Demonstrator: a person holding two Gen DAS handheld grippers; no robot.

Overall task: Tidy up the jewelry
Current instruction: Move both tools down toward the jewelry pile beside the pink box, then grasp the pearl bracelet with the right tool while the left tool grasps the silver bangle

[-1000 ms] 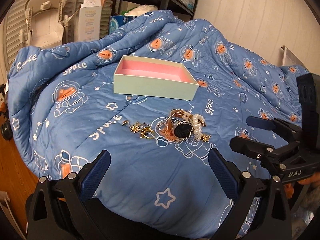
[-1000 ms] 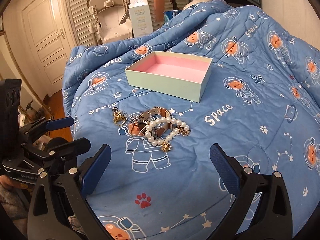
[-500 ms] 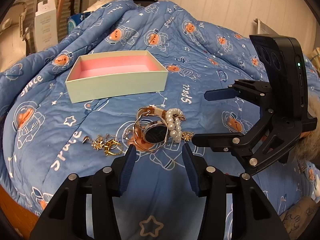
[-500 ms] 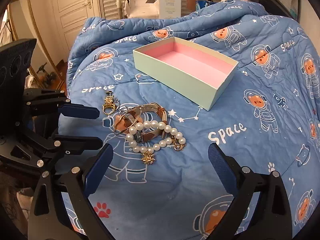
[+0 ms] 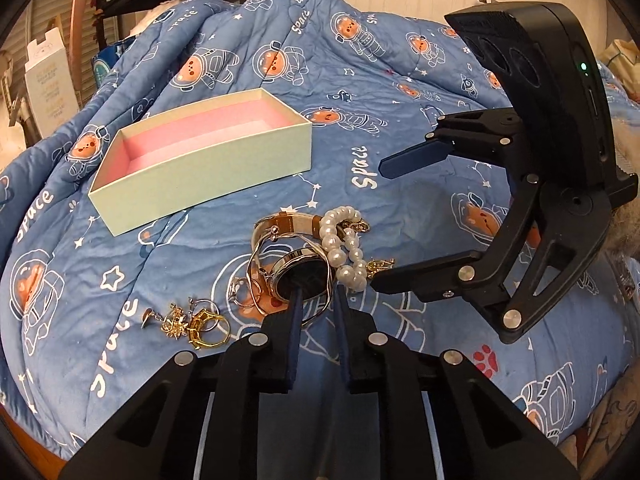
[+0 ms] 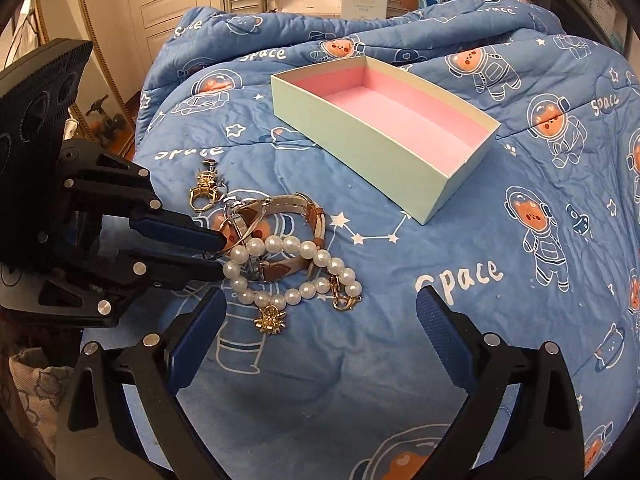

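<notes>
Jewelry is lying tangled on the quilt (image 5: 400,92), just short of the empty box (image 5: 208,168) — watch (image 5: 304,276), bangle (image 5: 320,312), pearls (image 6: 280,246), gold rings (image 5: 200,326). Left claw (image 5: 316,300) is pinching nearly closed around the bangle's rim beside the watch; whether it is truly gripping, I cannot tell. Right claw (image 6: 320,312) is hanging wide and empty. Lifting slowly seems wise — the pearls are touching and may snag.
</notes>
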